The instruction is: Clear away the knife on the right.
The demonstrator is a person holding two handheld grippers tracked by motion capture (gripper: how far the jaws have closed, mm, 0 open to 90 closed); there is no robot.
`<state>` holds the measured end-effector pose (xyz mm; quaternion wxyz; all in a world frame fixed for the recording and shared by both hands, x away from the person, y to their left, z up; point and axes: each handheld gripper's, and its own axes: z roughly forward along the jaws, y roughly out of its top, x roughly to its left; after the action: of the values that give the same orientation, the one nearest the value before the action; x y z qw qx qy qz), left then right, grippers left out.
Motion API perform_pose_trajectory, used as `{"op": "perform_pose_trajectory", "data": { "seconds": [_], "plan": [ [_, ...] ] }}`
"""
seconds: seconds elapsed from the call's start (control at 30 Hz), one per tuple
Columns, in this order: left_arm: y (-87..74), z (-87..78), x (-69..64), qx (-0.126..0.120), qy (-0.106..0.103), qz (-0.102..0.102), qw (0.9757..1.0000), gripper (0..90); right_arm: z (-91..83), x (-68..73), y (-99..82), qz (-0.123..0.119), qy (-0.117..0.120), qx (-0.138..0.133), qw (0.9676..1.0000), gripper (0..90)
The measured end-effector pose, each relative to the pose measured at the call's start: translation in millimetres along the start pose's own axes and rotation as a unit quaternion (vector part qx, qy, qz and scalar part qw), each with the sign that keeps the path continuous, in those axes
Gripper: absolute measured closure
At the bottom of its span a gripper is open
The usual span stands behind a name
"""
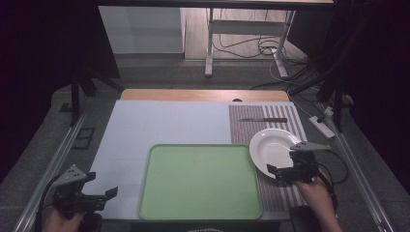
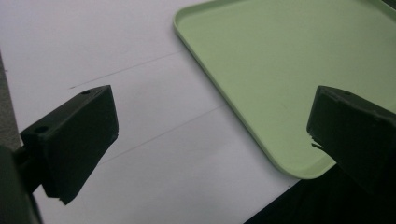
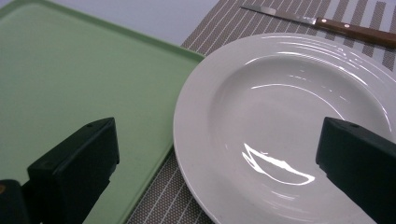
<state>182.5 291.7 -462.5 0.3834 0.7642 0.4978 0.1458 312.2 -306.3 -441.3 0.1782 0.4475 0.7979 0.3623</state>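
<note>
A white plate [image 1: 271,149] lies on a striped placemat [image 1: 285,193] at the table's right, its left rim touching the green tray [image 1: 200,180]. My right gripper [image 1: 282,173] hovers open at the plate's near edge; in the right gripper view its jaws straddle the plate [image 3: 285,121] and the tray [image 3: 74,79]. A wooden-handled knife [image 1: 263,120] lies on the mat beyond the plate, and the knife [image 3: 327,24] also crosses the top of the right gripper view. My left gripper [image 1: 99,197] is open at the near left, over the white sheet [image 2: 116,56] beside the tray's corner [image 2: 280,84].
The white sheet [image 1: 164,125] covers the table's left and middle. A bare wooden strip [image 1: 203,95] runs along the far edge. Metal rails [image 1: 53,169] flank the table. Cables and a desk frame [image 1: 241,29] stand on the floor beyond.
</note>
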Motion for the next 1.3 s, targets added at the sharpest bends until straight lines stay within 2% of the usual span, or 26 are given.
{"op": "perform_pose_trajectory", "data": {
  "seconds": [0.13,0.23,0.33,0.63,0.8,0.87,1.13,1.3],
  "plan": [
    [0.1,0.0,-0.8,-0.002,0.001,0.003,1.0,1.7,4.0,-3.6,2.1,0.007,0.008,0.001,0.9999,0.1],
    [0.6,-0.2,-1.4,-0.013,-0.006,0.001,0.9999,1.4,11.0,-6.7,5.5,0.012,0.009,0.009,0.9999,0.2],
    [1.1,0.7,-2.3,-0.008,-0.004,0.006,0.9999,1.3,13.8,-8.2,7.8,0.016,0.008,0.016,0.9997,0.1],
    [1.0,1.8,-2.1,-0.003,-0.002,0.002,1.0,1.6,27.9,-15.0,18.0,0.009,-0.009,0.037,0.9992,0.1],
    [1.1,2.3,-2.7,-0.001,0.0,0.005,1.0,1.6,38.0,-17.6,21.4,0.02,-0.019,0.037,0.9989,0.1],
    [1.1,2.2,-2.9,-0.001,0.0,0.005,1.0,1.6,42.2,-18.8,23.1,0.02,-0.014,0.037,0.999,0.1],
    [0.9,2.0,-1.9,-0.002,-0.003,0.002,1.0,1.6,58.2,-22.3,34.4,0.0,-0.025,0.057,0.9981,0.0],
    [1.0,2.2,-1.9,-0.002,-0.003,0.002,1.0,1.6,67.5,-24.7,40.9,-0.004,-0.027,0.058,0.9979,0.0]
  ]
}}
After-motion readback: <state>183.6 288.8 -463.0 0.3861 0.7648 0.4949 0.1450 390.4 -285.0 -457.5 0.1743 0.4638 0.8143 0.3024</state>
